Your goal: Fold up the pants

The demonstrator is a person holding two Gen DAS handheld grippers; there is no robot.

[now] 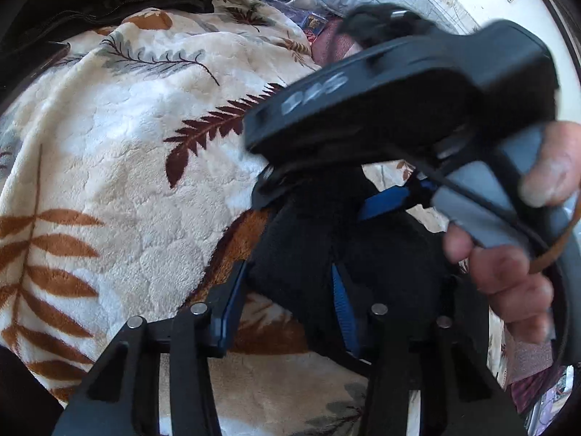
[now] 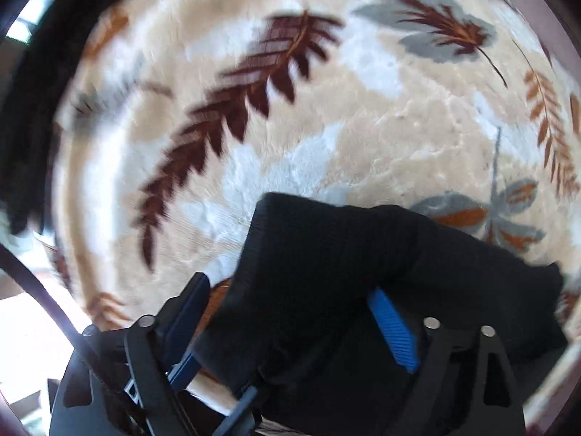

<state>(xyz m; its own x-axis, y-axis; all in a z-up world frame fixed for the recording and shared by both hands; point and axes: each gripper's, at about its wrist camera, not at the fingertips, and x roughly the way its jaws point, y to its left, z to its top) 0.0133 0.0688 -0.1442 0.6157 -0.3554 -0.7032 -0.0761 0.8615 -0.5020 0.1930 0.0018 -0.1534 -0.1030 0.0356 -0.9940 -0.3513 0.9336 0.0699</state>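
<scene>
The black pants lie bunched on a soft cream blanket with leaf prints, low and right of the middle in the left wrist view. The left gripper comes up from the bottom edge. Its blue pads have the dark cloth between them, but I cannot tell if they pinch it. Just above, the right gripper's black body fills the upper right, held by a hand, so that side is crowded. The left half of the blanket is open and flat, up to a dark pile at the top left edge. In the blurry right wrist view the right gripper stands wide, and the pants hang over the space between its blue pads. Above them the blanket is bare to the round rim.
</scene>
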